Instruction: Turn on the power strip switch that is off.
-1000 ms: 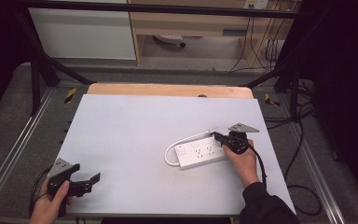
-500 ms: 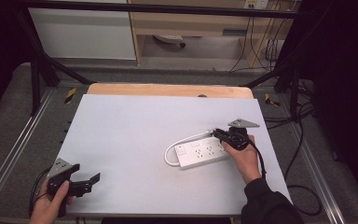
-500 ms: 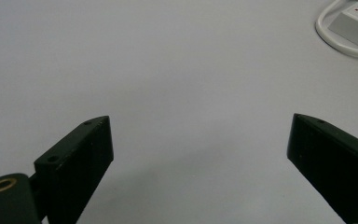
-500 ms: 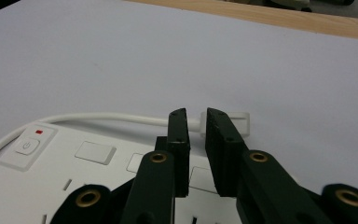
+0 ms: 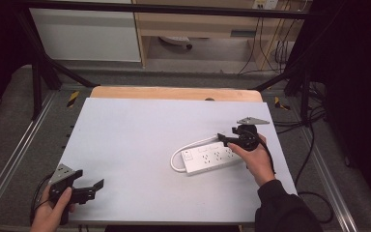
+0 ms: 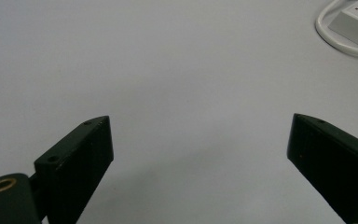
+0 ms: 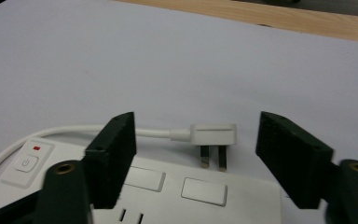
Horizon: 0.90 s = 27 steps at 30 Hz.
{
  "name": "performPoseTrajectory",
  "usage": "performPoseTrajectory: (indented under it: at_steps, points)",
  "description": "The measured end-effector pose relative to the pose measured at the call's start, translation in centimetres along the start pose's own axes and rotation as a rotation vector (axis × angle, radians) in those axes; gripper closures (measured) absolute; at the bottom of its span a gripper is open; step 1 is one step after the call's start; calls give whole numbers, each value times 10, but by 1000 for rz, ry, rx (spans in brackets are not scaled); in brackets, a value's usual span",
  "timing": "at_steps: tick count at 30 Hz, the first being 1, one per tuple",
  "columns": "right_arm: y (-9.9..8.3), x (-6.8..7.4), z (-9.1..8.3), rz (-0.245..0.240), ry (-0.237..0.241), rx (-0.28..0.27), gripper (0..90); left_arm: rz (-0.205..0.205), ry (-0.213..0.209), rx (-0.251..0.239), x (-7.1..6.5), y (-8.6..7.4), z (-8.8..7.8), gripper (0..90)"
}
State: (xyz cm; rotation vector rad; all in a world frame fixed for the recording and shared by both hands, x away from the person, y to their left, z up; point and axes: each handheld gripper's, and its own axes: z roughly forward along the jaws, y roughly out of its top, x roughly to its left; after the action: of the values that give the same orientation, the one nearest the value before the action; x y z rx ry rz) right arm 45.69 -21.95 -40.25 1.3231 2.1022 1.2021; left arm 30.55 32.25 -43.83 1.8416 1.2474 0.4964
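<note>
right gripper [image 5: 224, 139] sits right of centre in the high view, over the right end of the power strip [image 5: 211, 159]. its jaws have just been opening and now stand apart. in the right gripper view the white plug [image 7: 214, 134] lies between them, pads clear of it on both sides, nothing pinched.

plug lies on its side on the table beside the strip's far edge. prongs point toward the strip body, down-frame in the right gripper view. its cord [image 7: 74, 130] runs off to frame left, loops round the switch end and back into the strip.

strip's long axis runs left-low to right-high in the high view, slightly tilted. switch end [image 7: 30, 158], with a red mark above the button, is at the left. sockets face up.

left gripper [image 5: 89, 187] is at lower left of the high view, held in the left hand [image 5: 53, 212] at the near table edge, jaws wide, nothing in them, well apart from the strip.

surface: pale grey-white table top [image 5: 140, 145], with a wooden strip [image 5: 174, 93] along the far edge. room is dim. black frame bars, cables and a light cabinet show at the top of the frame.
</note>
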Motion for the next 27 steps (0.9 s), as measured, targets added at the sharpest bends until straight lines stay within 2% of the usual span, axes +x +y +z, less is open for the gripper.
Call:
performPoseTrajectory:
  at_steps: [4,8,13,19,27]
  points:
    - [7,0,-2,23,-8,11,88,-2,-1,0,0,0,0,69]
    - [11,0,-3,22,-8,3,38,0,-2,0,0,0,0,69]
    - [15,0,-4,19,-37,-40,53,1,-3,2,0,0,0,69]
    - [20,-1,-7,33,-31,-57,59,1,-4,0,-1,0,-1,69]
    - [28,-1,-14,24,-34,-80,63,1,-2,2,0,0,0,69]
